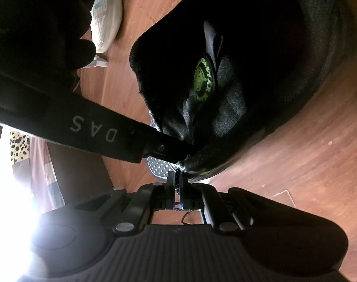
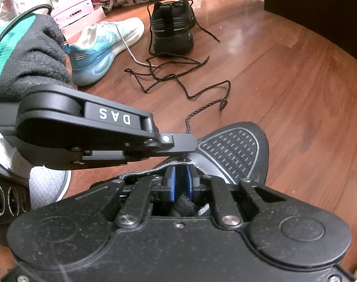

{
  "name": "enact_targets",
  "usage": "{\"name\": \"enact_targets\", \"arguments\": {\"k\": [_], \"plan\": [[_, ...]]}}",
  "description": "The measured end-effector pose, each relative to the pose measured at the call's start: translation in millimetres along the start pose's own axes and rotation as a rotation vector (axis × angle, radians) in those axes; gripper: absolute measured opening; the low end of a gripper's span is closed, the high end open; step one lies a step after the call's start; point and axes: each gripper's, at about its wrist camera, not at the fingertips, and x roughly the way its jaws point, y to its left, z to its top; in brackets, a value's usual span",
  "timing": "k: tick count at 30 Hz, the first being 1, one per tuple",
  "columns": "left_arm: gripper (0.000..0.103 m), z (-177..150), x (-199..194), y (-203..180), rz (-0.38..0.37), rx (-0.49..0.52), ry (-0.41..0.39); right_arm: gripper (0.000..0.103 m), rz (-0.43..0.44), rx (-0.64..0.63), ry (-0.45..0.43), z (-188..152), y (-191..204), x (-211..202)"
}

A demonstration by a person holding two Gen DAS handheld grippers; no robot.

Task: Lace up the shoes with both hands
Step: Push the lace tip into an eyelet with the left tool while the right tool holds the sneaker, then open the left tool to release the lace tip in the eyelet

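A black shoe (image 1: 225, 108) with a green logo inside fills the left wrist view; its patterned toe (image 2: 234, 150) shows in the right wrist view. My left gripper (image 1: 177, 179) is shut on a black speckled lace (image 1: 184, 218) right at the shoe's upper edge. That lace (image 2: 221, 104) trails loose across the floor. My right gripper (image 2: 181, 176) is shut on the shoe's upper edge, dark fabric between its blue pads. The two tips nearly touch: the right gripper (image 1: 178, 151) comes in from the left, and the left gripper (image 2: 190, 144) crosses above my right fingers.
A second black shoe (image 2: 172, 25) with loose laces stands farther off on the wooden floor (image 2: 284, 82). A white and teal shoe (image 2: 103, 47) lies to its left. Shoe boxes (image 2: 72, 9) and bags are piled at the back. Dark furniture (image 2: 319, 11) stands at the right.
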Motion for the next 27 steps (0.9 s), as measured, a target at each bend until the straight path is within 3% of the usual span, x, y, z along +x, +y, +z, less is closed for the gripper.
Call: {"name": "enact_targets", "arguments": {"k": [13,22,23,25,26,27], "plan": [[0.001,-16.9,11.6,29.0,-0.032,-0.084,0.011,0.001,-0.012,0.016,0.053,3.6,-0.3,7.5],[0.007,-51.1,14.8,96.4,-0.123,-0.395,0.1,0.0,0.065,0.096,0.138,5.9,-2.8,-14.2],[0.007,-57.7,14.3,107.3,-0.152,-0.465,0.108,0.0,0.072,0.093,0.148,3.9,0.2,-15.0],[0.007,-91.4,7.0,124.7,-0.338,-0.778,0.085,0.0,0.065,0.098,0.16,-1.4,4.5,-17.2],[0.008,-118.7,-2.7,97.5,-0.445,-0.917,0.058,0.0,0.019,0.089,0.153,-3.7,6.7,-19.2],[0.01,-128.5,-3.5,103.2,-0.527,-1.006,0.031,0.0,-0.031,0.079,0.135,-5.3,8.1,-21.5]]}}
